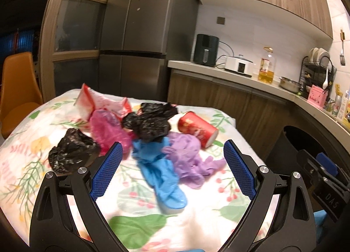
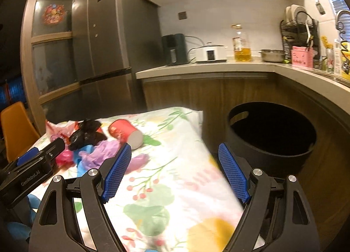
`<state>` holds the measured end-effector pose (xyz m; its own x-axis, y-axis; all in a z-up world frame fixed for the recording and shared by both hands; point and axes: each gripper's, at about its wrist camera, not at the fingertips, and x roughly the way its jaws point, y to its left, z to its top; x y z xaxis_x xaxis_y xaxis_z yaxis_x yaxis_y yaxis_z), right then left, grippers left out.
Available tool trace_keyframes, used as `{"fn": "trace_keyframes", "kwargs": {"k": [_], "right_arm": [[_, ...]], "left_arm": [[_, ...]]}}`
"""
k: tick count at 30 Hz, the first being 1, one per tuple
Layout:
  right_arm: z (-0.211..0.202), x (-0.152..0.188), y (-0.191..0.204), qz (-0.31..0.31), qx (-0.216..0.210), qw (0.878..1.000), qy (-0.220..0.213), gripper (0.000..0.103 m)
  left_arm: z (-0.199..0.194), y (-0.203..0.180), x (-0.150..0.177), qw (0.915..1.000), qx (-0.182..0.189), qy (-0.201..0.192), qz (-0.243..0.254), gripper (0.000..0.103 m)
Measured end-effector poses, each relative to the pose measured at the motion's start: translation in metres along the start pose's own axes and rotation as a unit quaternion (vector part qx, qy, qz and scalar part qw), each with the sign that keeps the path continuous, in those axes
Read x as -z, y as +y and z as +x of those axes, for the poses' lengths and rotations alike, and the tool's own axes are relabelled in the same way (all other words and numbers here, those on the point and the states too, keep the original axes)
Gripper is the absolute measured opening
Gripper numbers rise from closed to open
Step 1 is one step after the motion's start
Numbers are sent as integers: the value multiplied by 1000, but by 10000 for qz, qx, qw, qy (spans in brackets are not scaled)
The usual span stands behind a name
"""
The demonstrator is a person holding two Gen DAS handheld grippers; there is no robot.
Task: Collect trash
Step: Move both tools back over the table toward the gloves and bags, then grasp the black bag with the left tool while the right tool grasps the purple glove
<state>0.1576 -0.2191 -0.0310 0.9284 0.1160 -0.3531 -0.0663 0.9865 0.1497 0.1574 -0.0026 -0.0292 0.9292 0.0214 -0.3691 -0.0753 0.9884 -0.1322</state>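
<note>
All the trash — blue glove, purple glove, black bags, red can — lies heaped on the floral-clothed counter, left of the seemingly empty black bin; left claw and right claw both gape, holding nothing, so collecting looks unstarted.

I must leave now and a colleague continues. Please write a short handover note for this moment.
Left hand-held gripper: open, holding nothing, above the gloves.
Right hand-held gripper: open, holding nothing, over the table edge.
On the floral tablecloth: blue glove, purple glove, red can lying on its side, black bags, pink bag.
Black bin beside the table; contents not visible.
Left: all trash.
</note>
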Motion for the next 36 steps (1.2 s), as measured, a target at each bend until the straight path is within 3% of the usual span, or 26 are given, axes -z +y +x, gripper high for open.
{"fn": "trace_keyframes", "kwargs": {"k": [9, 24, 30, 36], "right_arm": [[39, 18, 48, -280, -640, 9970, 323, 75], [107, 25, 101, -415, -1337, 9859, 917, 67], [121, 31, 110, -473, -1533, 9799, 1187, 47], [126, 37, 110, -533, -1647, 9745, 1427, 18]], "left_arm": [[2, 31, 2, 9995, -278, 0, -168, 91], [13, 67, 7, 9982, -480, 67, -356, 91], [17, 75, 8, 9978, -479, 108, -446, 91], [21, 70, 8, 9984, -382, 142, -393, 91]]}}
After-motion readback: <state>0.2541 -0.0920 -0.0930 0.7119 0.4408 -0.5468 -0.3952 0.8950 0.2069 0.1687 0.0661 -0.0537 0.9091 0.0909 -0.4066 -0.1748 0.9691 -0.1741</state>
